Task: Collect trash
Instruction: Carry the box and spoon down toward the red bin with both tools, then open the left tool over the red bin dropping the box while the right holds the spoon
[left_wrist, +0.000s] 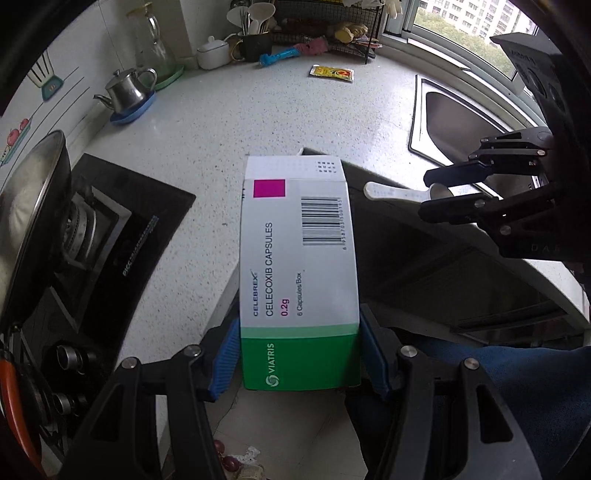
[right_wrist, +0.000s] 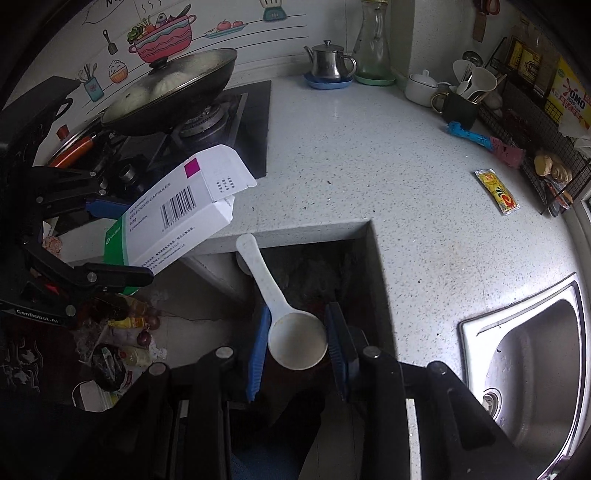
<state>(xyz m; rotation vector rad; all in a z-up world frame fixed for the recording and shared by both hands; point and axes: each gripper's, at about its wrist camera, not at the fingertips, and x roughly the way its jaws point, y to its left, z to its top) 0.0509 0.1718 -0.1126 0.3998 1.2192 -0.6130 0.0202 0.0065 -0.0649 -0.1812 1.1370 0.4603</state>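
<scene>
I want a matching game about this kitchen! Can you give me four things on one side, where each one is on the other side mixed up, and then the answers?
Things:
1. medicine box
2. white spoon
3. yellow sachet
4. steel teapot

Places:
A. on a blue saucer
B. lying loose on the countertop
C. in the left hand-held gripper
D. in the right hand-held gripper

Pairs: 1-C, 2-D, 3-B, 4-A
</scene>
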